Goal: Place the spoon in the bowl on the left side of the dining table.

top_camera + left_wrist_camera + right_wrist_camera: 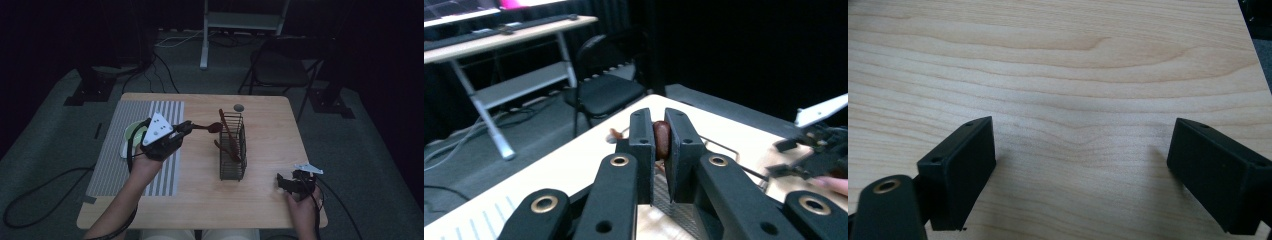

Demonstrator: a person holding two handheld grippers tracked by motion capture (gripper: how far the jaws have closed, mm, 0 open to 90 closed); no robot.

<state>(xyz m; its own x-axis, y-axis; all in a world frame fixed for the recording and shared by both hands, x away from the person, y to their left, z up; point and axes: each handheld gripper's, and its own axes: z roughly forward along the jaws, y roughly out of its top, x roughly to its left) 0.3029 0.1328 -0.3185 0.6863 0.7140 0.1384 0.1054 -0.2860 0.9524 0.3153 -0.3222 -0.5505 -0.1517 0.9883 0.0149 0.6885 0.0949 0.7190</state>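
High view: pale wood-grain table (260,200), striped grey mat (107,150) on left part, one dark wire basket (233,150) upright near middle. Two brown spoon-like utensils (229,140) lean inside basket. Left gripper (186,127) pinches third brown spoon (207,127) by handle, bowl end just beside basket rim. Right gripper (281,183) low at right table edge, jaws spread wide, nothing between.

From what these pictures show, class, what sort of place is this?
Probably a lab or studio set up for recording: dark curtains around a lone wooden table, a folding chair, a workbench frame behind, and cables trailing across grey carpet.
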